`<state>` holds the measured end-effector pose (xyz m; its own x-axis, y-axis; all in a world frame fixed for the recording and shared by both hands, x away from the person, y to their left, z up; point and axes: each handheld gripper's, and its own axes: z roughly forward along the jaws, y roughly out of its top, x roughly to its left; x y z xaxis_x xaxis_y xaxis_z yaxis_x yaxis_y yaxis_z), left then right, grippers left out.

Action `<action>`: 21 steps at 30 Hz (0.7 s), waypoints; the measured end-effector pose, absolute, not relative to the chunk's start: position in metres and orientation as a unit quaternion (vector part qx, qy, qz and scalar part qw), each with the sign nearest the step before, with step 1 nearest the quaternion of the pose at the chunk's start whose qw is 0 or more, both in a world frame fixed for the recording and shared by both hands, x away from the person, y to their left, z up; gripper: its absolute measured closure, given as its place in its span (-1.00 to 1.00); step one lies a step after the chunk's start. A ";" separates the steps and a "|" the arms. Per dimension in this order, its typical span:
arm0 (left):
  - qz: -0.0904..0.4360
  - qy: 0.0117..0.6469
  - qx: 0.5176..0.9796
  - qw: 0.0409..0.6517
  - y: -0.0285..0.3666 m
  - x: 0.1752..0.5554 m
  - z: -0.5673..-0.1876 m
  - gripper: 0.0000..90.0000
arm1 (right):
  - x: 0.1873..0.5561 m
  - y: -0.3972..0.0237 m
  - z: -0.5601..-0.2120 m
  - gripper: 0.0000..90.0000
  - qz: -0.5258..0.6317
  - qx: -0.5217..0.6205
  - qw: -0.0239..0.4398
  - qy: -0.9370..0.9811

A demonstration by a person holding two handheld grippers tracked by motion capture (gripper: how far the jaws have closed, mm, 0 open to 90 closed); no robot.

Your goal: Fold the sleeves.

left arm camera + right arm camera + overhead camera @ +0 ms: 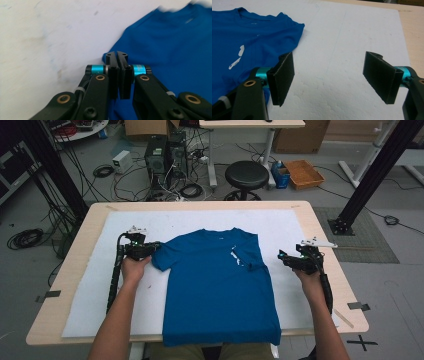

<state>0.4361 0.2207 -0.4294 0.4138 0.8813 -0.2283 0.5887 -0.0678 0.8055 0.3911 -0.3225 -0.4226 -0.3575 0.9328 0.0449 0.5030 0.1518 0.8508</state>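
Jaws of the left gripper (116, 55) are pressing together at the outer edge of the left sleeve (161, 256) of the blue T-shirt (220, 285); in the left gripper view the two black pads are meeting with almost no gap, right at the sleeve's hem, and blue cloth is lying just behind and below them. Whether a fold of fabric is actually caught between the pads I cannot tell from that view. In the high view this gripper (152, 248) is sitting at the sleeve's tip, with the person's left hand (134, 268) behind it on the white mat (90, 290).

The right gripper (329, 76) is standing wide open, its two pads well apart and holding nothing; bare white mat is showing between them. In the high view it (283, 257) is hovering near the shirt's right side, close to the right sleeve (255, 260) but apart from it.

The T-shirt is lying flat, front up, in the middle of the mat, collar away from the person, its lower hem hanging over the near edge of the wooden table (75, 260). Open mat is stretching to the left of the left sleeve and to the right of the right gripper, and a wide strip is lying free beyond the collar. The mat's right border is running near the right gripper.
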 end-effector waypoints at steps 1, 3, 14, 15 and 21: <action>0.153 0.509 0.711 0.461 0.219 0.436 -0.426 0.95 | 0.391 -0.323 -0.423 -0.44 0.413 0.504 0.260 0.713; 0.135 0.493 0.711 0.482 0.210 0.436 -0.417 0.95 | 0.392 -0.322 -0.424 -0.44 0.411 0.504 0.259 0.714; 0.086 0.444 0.735 0.504 0.124 0.450 -0.387 0.31 | 0.393 -0.319 -0.426 -0.44 0.404 0.498 0.259 0.722; 0.092 0.445 0.732 0.507 0.120 0.450 -0.384 0.12 | 0.393 -0.319 -0.427 -0.44 0.404 0.499 0.258 0.722; 0.166 0.431 0.737 0.493 0.127 0.441 -0.372 -0.02 | 0.392 -0.320 -0.427 -0.44 0.405 0.497 0.258 0.723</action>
<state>0.4411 0.1265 -0.3720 0.5725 0.7998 -0.1807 0.4717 -0.1410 0.8704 0.3924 -0.3197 -0.4271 -0.3727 0.9275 0.0294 0.5102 0.1783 0.8414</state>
